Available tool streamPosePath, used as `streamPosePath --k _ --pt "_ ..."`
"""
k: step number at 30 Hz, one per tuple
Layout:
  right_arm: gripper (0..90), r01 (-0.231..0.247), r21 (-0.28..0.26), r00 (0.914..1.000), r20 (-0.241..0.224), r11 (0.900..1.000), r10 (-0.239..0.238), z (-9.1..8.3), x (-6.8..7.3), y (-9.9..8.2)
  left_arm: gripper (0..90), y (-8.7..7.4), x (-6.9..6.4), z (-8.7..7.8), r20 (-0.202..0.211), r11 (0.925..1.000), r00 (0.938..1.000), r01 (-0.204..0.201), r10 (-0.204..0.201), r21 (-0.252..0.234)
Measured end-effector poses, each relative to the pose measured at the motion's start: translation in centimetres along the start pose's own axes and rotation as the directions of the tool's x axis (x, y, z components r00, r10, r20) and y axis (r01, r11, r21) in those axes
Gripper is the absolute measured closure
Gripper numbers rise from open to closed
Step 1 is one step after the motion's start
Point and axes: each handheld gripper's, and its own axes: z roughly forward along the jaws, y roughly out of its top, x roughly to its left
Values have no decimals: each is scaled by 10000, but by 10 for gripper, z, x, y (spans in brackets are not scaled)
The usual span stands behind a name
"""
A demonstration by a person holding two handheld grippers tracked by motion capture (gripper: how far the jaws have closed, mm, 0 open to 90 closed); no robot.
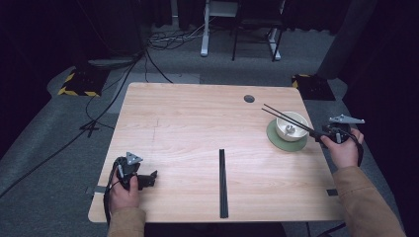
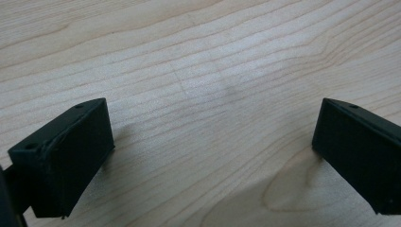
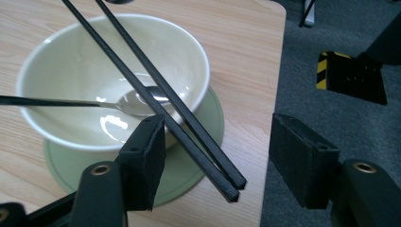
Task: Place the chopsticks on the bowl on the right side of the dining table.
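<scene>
- Spoon [image 3: 137,101] handle is cut off at the left edge; its bowl is partly hidden behind the chopsticks [image 3: 189,125].
- Chopsticks lie across the bowl [image 3: 85,66], lower centre, their ends between the right gripper's [image 3: 215,163] parted, non-touching jaws.
- Left gripper [image 2: 213,156] gapes over bare table [image 2: 198,56].

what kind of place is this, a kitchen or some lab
Likely a lab or studio, not a kitchen: one wooden table on grey carpet, loose cables across the floor, and hazard-striped black blocks nearby.

text: none readable
labels/brands: none
signs: yellow-black hazard stripes [image 1: 78,91] on floor plates, no wording
numbers: none
</scene>
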Motion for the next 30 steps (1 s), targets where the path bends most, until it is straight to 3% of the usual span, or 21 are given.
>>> streamPosePath --k 8,20,26,30 --pt "381 218 -304 9983 -542 9993 -234 0 17 20 0 0 0 0 -6 10000 10000 0 0 2" --pt "389 1033 -403 9883 -1085 9938 -1071 29 56 43 0 0 0 0 -35 10000 10000 16 -16 1" --pt "379 1206 -325 9870 -1030 9922 -1234 43 61 49 0 0 -1 0 -23 10000 10000 63 -63 -21" --pt "371 967 -178 9878 -1207 9952 -981 50 60 48 0 0 -1 0 -37 10000 10000 61 -61 -20"
